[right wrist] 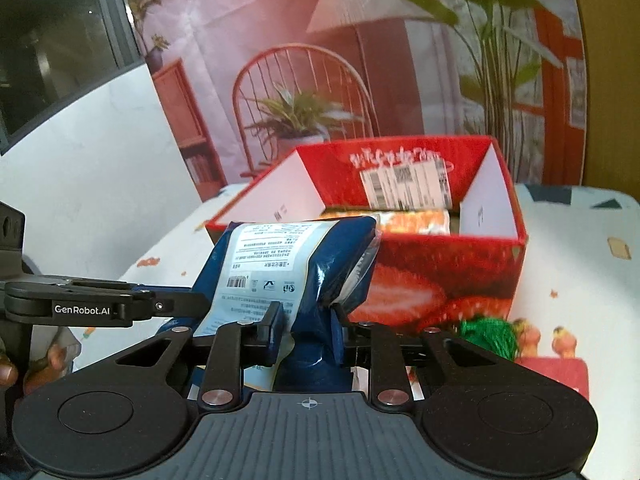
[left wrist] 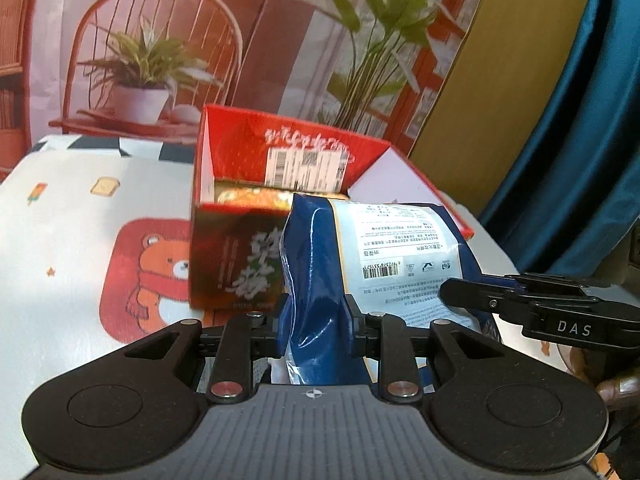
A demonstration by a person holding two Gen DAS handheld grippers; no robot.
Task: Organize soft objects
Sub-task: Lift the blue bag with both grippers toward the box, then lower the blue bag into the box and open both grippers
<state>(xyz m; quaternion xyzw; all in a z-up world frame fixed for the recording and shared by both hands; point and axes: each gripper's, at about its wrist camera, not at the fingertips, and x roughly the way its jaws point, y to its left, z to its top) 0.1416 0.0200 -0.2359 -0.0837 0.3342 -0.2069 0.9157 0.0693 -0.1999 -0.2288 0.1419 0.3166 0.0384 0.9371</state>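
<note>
A blue snack bag (left wrist: pixel 320 264) with a white printed label is pinched at one end by my left gripper (left wrist: pixel 316 320), which is shut on it. My right gripper (right wrist: pixel 310 316) is shut on the other end of the same blue bag (right wrist: pixel 280 264). The bag hangs between both grippers, just in front of an open red strawberry-print box (right wrist: pixel 440 280). The box (left wrist: pixel 280 152) holds an orange-and-white packet (right wrist: pixel 412 222), also seen in the left wrist view (left wrist: pixel 256 196). The right gripper's arm shows in the left wrist view (left wrist: pixel 520 304).
The box stands on a white tablecloth (left wrist: pixel 80 216) with a cartoon bear print. A green tassel-like object (right wrist: pixel 486 332) lies on the cloth by the box's front. A printed backdrop (right wrist: pixel 320 60) with chair and plants rises behind. A blue curtain (left wrist: pixel 580 140) hangs at the right.
</note>
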